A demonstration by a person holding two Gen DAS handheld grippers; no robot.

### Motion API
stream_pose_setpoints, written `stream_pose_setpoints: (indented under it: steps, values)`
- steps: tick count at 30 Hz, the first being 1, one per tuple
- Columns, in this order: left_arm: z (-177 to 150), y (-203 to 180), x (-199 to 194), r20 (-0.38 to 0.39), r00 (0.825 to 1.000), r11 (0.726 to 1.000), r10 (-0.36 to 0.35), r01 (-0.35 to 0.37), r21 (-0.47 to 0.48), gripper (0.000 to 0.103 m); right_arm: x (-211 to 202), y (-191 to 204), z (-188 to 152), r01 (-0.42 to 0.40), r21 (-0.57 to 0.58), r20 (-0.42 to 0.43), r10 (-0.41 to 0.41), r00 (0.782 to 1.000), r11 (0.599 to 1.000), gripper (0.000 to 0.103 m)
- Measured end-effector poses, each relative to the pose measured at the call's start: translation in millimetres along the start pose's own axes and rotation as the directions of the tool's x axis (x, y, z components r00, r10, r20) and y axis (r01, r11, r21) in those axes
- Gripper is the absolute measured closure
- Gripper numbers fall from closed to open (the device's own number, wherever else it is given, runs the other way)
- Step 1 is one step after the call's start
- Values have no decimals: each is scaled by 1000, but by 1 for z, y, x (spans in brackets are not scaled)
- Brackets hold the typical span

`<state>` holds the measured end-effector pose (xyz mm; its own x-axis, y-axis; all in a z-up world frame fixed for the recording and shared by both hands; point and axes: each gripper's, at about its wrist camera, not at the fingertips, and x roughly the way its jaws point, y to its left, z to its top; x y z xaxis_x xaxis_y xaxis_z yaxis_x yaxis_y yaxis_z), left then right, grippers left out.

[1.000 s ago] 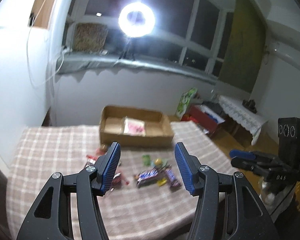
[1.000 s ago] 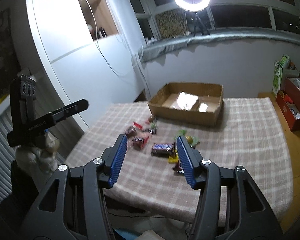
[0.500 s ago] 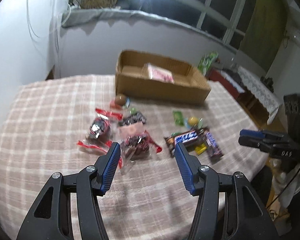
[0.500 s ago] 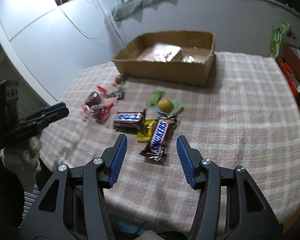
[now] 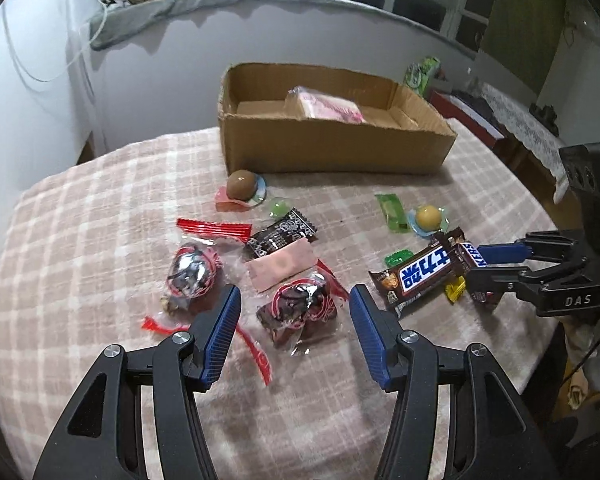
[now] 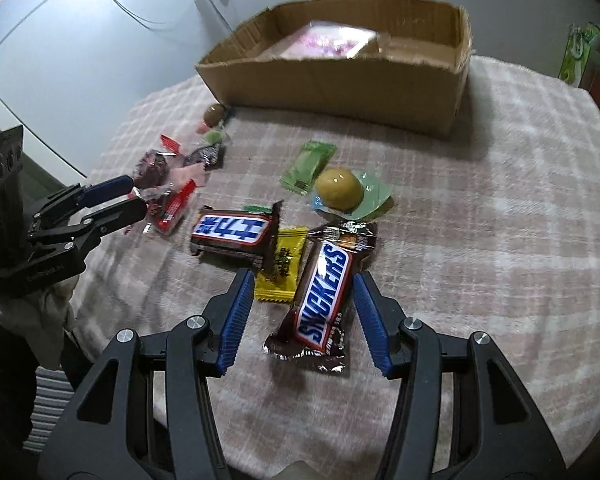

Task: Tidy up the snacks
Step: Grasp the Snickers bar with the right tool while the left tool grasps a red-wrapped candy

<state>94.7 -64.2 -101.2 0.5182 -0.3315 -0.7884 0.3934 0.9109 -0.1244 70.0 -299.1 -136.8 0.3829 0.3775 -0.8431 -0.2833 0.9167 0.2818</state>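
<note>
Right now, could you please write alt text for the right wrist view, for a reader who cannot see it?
Open right tongs straddle a Snickers bar lying on a pink checked cloth. Beyond it lie a second Snickers bar, a yellow packet and other sweets before a cardboard box. The left tongs reach in from the left.

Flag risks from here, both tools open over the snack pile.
1. The Snickers bar overlaps the yellow packet; the right tool may drag or pinch both.
2. The clear-wrapped candy in front of the left tool looks crinkly with loose red strips; the grip might catch only film and slip.
3. The tools work close together, so they may collide.
</note>
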Motion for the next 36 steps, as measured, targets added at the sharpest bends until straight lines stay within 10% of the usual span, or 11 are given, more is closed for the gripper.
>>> stream_pose_setpoints:
  steps: [20, 26, 36]
  values:
    - [1, 0, 19, -46, 999, 1000, -20, 21, 23, 47, 6, 1, 6, 65, -82, -42, -68, 997, 995, 49]
    - [2, -2, 25, -53, 998, 999, -18, 20, 25, 48, 5, 0, 4, 79, -105, -51, -84, 995, 991, 65]
    - [-3, -12, 30, -53, 998, 999, -31, 33, 32, 66, 10, 1, 14, 88, -146, -73, -99, 992, 985, 72]
